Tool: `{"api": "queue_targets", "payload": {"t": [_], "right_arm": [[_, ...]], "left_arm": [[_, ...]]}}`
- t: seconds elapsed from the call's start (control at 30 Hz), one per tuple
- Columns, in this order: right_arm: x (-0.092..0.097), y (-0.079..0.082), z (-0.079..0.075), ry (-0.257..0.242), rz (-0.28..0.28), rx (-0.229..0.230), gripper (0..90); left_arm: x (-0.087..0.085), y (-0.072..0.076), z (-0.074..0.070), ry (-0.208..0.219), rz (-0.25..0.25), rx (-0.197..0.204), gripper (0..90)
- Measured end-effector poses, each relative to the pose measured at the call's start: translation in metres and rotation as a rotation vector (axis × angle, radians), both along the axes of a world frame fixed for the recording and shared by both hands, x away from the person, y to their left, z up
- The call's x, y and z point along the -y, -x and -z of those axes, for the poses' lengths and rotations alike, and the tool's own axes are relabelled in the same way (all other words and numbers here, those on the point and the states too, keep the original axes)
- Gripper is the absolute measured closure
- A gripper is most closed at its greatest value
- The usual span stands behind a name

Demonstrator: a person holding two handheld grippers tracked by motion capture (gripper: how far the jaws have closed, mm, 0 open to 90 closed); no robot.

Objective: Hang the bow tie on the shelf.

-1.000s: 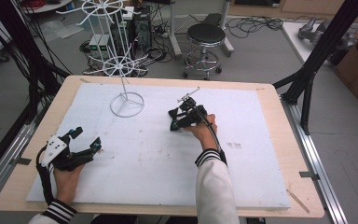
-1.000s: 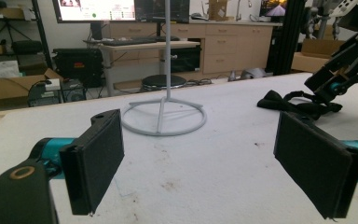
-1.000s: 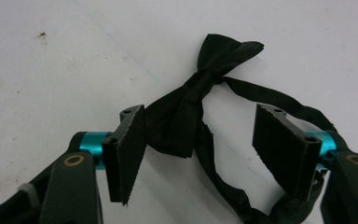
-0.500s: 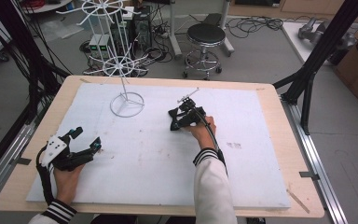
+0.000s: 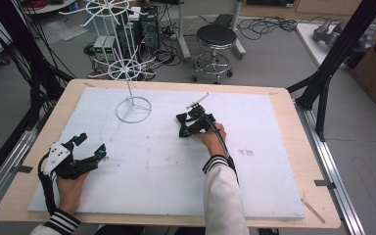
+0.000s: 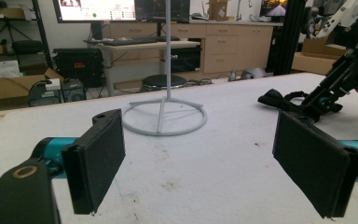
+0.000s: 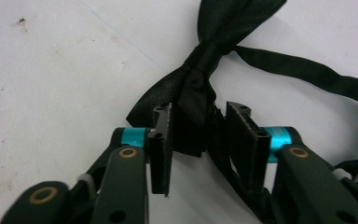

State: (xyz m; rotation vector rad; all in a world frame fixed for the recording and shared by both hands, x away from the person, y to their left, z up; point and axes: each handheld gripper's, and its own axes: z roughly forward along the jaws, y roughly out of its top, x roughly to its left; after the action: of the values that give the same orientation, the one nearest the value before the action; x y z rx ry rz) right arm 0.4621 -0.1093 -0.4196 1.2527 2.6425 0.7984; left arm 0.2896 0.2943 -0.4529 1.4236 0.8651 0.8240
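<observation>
A black bow tie (image 7: 205,51) with a thin strap lies on the white board, right of centre (image 5: 181,119). My right gripper (image 7: 198,126) points down at it, and one wing of the tie sits between its pads. The jaws have just been closing. The left pad (image 7: 162,140) touches the fabric, and a narrow gap still shows beside the right pad, so I read the gripper as open. In the high view the right gripper (image 5: 188,127) sits over the tie. My left gripper (image 5: 92,145) rests low at the board's near left, wide open with nothing between its pads (image 6: 98,158).
A white wire stand (image 5: 133,105) with a ring base and spoked wheels rises at the board's back left (image 6: 165,114). The white board (image 5: 274,161) covers most of the wooden table. Behind the table are a stool (image 5: 215,36), cables and black frame posts.
The right gripper's jaws look narrower around the bow tie than before. Both hands stay in place, and the left gripper has not moved.
</observation>
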Motion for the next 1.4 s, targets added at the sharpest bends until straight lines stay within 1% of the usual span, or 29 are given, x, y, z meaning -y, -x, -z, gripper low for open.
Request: {"api": "queue_targets", "payload": {"t": [0.07,0.13,0.3,0.4,0.63,0.8,0.9,1.03,1.1,1.13,1.17,1.2,1.23,1.27,1.3,1.33,1.4], "right_arm": [[0.000,0.000,0.000,0.000,0.000,0.001,66.3],[0.000,0.000,-0.001,0.008,-0.019,0.005,71.0],[-0.002,0.002,-0.001,0.013,-0.005,0.000,77.9],[-0.004,0.004,-0.002,0.028,-0.018,0.004,82.6],[-0.007,0.005,-0.003,0.046,-0.031,0.021,83.2],[-0.008,0.006,-0.005,0.044,-0.029,0.023,83.2],[-0.008,0.007,-0.007,0.031,-0.026,0.023,83.3],[-0.008,0.008,-0.009,0.022,-0.026,0.038,83.3],[-0.007,0.010,-0.013,0.005,-0.023,0.054,83.3],[-0.006,0.011,-0.017,-0.015,-0.018,0.068,83.3],[-0.006,0.011,-0.017,-0.015,-0.018,0.068,83.3],[-0.005,0.013,-0.021,-0.045,-0.006,0.083,83.3],[-0.005,0.013,-0.021,-0.045,-0.006,0.083,83.3],[-0.004,0.015,-0.025,-0.069,-0.005,0.101,83.2],[-0.004,0.015,-0.025,-0.069,-0.005,0.101,83.2],[-0.004,0.017,-0.029,-0.082,-0.002,0.122,83.2],[-0.003,0.018,-0.030,-0.088,-0.004,0.130,83.2]], "left_arm": [[0.000,0.000,0.000,0.000,0.000,0.000,17.0],[0.000,0.000,0.000,0.000,-0.001,0.000,17.0],[0.000,0.000,0.000,0.000,0.000,-0.001,17.0],[0.000,0.000,0.000,0.000,0.000,0.000,17.0],[0.000,0.000,0.000,0.000,0.000,0.000,17.0],[0.000,0.000,0.000,0.001,0.000,0.000,17.0],[0.000,0.000,0.000,0.001,0.000,0.000,17.0],[0.000,0.000,0.000,0.000,0.001,0.000,17.0],[0.000,0.000,0.000,-0.004,0.002,0.000,17.0],[0.000,0.000,0.000,-0.003,0.002,0.000,17.0],[0.000,0.000,0.000,-0.002,0.001,0.001,17.0],[0.000,0.000,0.000,0.000,0.003,0.001,16.9],[0.000,0.000,0.000,0.000,0.003,0.001,16.9],[0.000,0.000,0.000,0.001,0.004,0.001,16.9],[0.000,0.000,0.000,0.001,0.003,0.001,16.9],[0.000,0.000,0.000,0.000,0.004,0.001,16.9],[0.000,0.000,0.000,0.000,0.003,0.001,16.9]]}}
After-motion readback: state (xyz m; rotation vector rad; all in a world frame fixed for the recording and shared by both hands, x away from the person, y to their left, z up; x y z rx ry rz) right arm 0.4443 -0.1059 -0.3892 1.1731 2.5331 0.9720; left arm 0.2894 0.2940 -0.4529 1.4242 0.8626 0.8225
